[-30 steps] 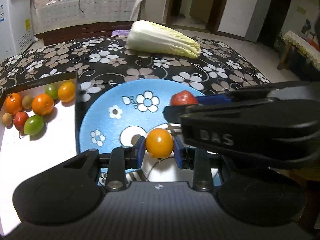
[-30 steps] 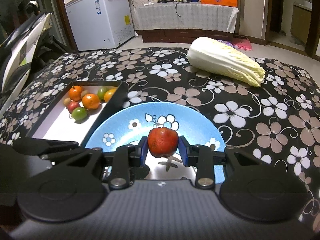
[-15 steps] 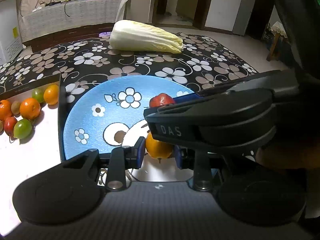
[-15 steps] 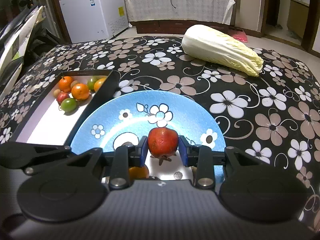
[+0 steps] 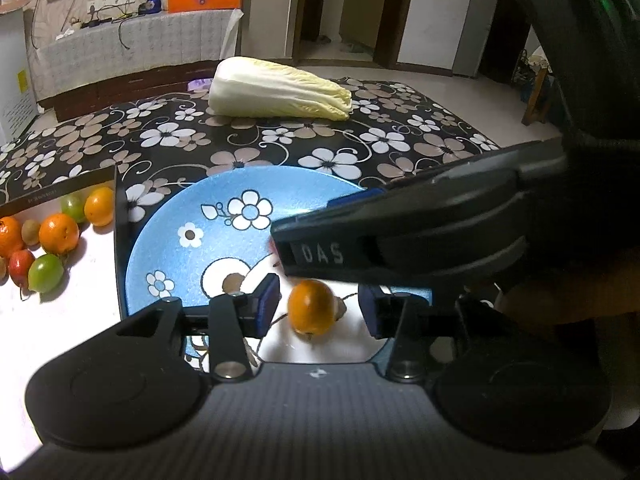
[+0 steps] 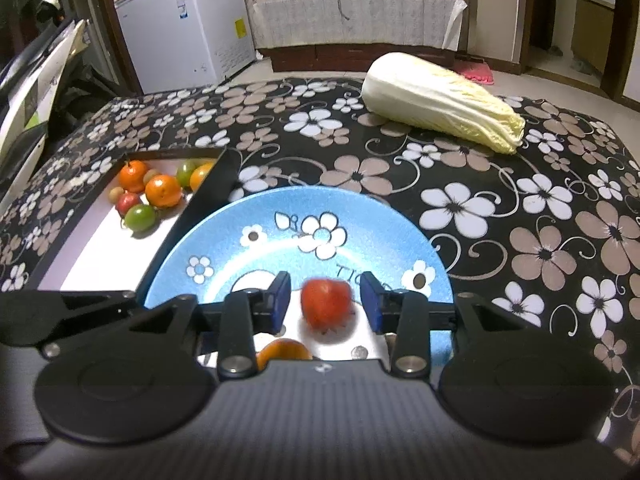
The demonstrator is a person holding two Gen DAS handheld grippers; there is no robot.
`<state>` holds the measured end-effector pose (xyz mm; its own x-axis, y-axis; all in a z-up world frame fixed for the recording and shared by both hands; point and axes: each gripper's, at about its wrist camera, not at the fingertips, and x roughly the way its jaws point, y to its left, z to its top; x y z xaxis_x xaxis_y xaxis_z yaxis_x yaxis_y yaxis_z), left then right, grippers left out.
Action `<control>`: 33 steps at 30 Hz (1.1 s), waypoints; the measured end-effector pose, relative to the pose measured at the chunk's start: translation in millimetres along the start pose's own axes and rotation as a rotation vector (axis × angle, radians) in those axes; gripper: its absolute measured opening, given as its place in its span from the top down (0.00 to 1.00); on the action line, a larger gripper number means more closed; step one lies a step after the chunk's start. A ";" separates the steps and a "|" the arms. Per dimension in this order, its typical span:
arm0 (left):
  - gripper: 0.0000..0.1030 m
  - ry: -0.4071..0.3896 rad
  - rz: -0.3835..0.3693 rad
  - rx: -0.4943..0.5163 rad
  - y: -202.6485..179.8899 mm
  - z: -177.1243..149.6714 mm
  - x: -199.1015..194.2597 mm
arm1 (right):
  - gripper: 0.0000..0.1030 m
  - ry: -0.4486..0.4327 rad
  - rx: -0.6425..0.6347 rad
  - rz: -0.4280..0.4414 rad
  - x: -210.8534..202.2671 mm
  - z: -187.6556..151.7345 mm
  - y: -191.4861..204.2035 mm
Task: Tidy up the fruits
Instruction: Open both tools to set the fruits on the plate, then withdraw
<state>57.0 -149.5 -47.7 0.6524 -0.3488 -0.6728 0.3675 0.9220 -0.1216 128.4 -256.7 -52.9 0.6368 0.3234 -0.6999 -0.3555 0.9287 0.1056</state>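
While both tools have just been opening, the left tool (image 5: 318, 306) stands apart from the orange fruit (image 5: 311, 307) on the blue plate (image 5: 168, 240), and the right tool (image 6: 325, 304) has gaps around the blurred red fruit (image 6: 327, 307).

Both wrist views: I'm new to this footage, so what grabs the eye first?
The blue flowered plate in the middle, with an orange fruit and a red fruit lying loose between opened gripper pads. Behind lies a pale cabbage on the floral tablecloth; a fruit-filled tray sits left.
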 end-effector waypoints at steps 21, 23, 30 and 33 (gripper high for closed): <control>0.51 -0.080 0.043 -0.087 43.0 4.8 -38.1 | 0.60 -0.109 -0.008 0.064 -12.2 16.7 21.5; 0.51 -0.086 0.057 -0.101 51.0 4.3 -42.4 | 0.60 -0.111 -0.016 0.072 -10.7 18.3 27.4; 0.51 -0.091 0.111 -0.138 78.1 1.4 -54.3 | 0.60 -0.120 -0.045 0.103 -5.5 24.8 49.2; 0.50 -0.085 0.133 -0.149 87.8 -1.2 -57.3 | 0.60 -0.120 -0.054 0.116 -1.7 27.6 58.2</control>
<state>51.0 -48.3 -20.7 0.7445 -0.2290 -0.6271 0.1760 0.9734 -0.1465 125.5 -198.2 -26.1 0.6652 0.4505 -0.5955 -0.4657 0.8737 0.1408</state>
